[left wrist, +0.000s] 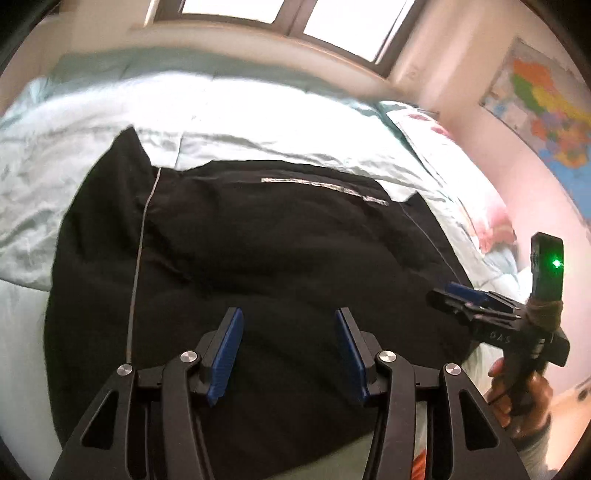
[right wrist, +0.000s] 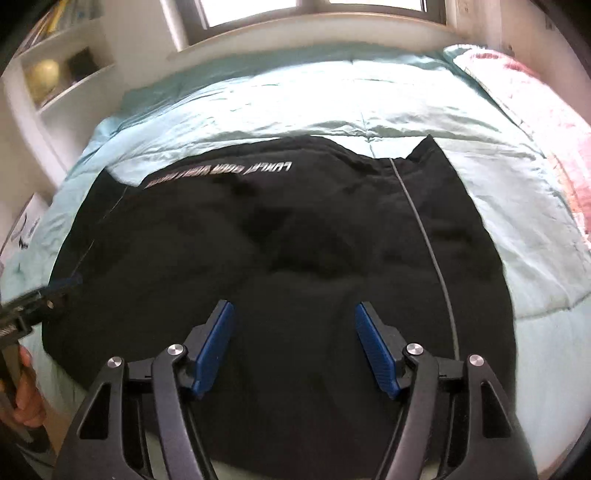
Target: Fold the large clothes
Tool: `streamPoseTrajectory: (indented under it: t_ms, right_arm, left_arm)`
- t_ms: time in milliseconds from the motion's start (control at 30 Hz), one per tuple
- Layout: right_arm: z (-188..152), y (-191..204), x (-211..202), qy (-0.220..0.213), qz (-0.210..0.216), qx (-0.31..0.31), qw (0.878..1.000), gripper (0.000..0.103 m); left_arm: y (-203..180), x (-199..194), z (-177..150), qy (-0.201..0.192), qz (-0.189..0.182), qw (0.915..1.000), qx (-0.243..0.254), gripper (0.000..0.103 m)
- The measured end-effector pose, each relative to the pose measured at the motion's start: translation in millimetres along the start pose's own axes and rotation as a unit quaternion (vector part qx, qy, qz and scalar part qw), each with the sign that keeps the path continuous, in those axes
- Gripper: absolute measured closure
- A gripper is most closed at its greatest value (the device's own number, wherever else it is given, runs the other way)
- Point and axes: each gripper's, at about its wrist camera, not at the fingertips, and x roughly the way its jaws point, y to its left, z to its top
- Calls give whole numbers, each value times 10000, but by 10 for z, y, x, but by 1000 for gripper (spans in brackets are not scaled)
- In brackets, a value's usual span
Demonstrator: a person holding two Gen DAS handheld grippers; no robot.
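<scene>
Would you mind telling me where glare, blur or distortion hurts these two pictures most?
Left wrist view: the window burns the pale bed cover to white, the fisheye bows the bed, and the wall map is soft. Right wrist view: the same glare whitens the cover, the black garment loses its folds in shadow, and its lettering is smeared.

L gripper (left wrist: pixel 288 354) & R gripper (right wrist: pixel 293 347): jaws apart, empty, angled down.

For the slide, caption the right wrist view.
Open right tool poised above a black garment spread on the bed.
</scene>
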Motion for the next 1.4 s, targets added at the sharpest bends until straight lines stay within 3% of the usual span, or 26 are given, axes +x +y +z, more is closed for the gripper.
streamPoseTrajectory:
  t_ms: [100, 167, 233, 367, 467, 500, 600, 733, 1100, 1267, 1400]
  right_arm:
    - [-179, 14, 166, 320, -197, -40, 9993, 30]
    - [-258, 40, 329, 399, -291, -106, 9987, 29]
    - [-254, 6, 282, 349, -368, -107, 9987, 29]
    - [-176, 76, 12, 137, -520, -157, 9984, 29]
    - [-98, 209, -429, -345, -656, -262, 9969, 29]
    - [-48, 248, -545, -483, -679, -277, 9961, 28]
    - [55, 390, -967, -938, -709, -282, 9927, 18]
    - [146, 610, -1460, -1441, -833, -362, 9854, 13]
    - [122, 827, -2041, -1951, -859, -266, 9766, 9]
    - [93, 871, -2049, -1912, -826, -284, 9777, 9]
    - [75, 858, -2008, -1872, -775, -278, 9789, 9]
  left_arm:
    - [53, 401, -99, 565, 331, 9978, -57, 50]
    - [109, 488, -110, 581, 339, 9976, -187, 50]
    - [64, 354, -75, 376, 407, 9984, -146, 50]
    - [-171, 25, -59, 28, 1096, 9936, 278, 50]
    - [-322, -380, 0, -308, 1337, 9901, 309, 48]
    - [-382, -534, 29, -449, 1421, 9883, 337, 43]
    - [-592, -931, 134, -1069, 1861, 9753, 513, 28]
    - [-831, -1294, 170, -1651, 2128, 9607, 668, 24]
    - [-1034, -1744, 110, -2004, 2377, 9481, 662, 24]
    - [-1001, -1713, 88, -1991, 2401, 9483, 583, 24]
    - [-987, -1701, 72, -2024, 2590, 9428, 549, 24]
